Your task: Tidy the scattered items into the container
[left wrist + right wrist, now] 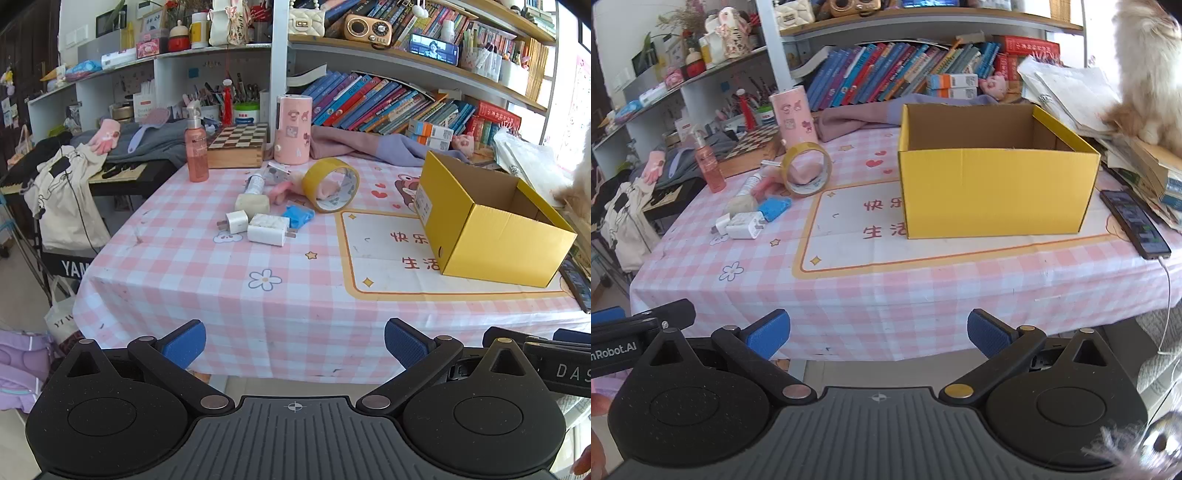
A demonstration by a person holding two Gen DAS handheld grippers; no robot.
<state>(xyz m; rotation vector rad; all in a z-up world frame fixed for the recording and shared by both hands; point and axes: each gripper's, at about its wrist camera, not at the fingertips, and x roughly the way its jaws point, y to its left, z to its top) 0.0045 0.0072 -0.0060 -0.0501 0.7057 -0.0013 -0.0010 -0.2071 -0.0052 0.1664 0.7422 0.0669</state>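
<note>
- The left gripper (294, 343) and the right gripper (878, 334) both hover off the near edge of the table, jaws spread wide and holding nothing.
- The scattered things lie in one cluster left of the yellow box (993, 188), well apart from it: a roll of tape (330, 184) standing on edge, two white chargers (267, 229), a blue cloth (297, 215), a pale block (252, 204), a small tube (255, 183) and something soft and pink (282, 190) that partly sits inside the roll.
- The roll looks light and stiff but likely to roll away; pinching across its band wall seems the safest hold.
- The chargers look hard and smooth, so squeezing their flat sides should suit, clear of the prongs.
- The blue cloth and the pink thing look soft and will likely squash; a bunched fold gives a grip.
- The box stands open and looks empty as far as can be seen.
- The checked tablecloth (886, 288) may slide or wrinkle under a drag.
- A phone (1134, 221) lies just right of the box, and a cat (1148, 59) sits on a paper stack beyond it.
</note>
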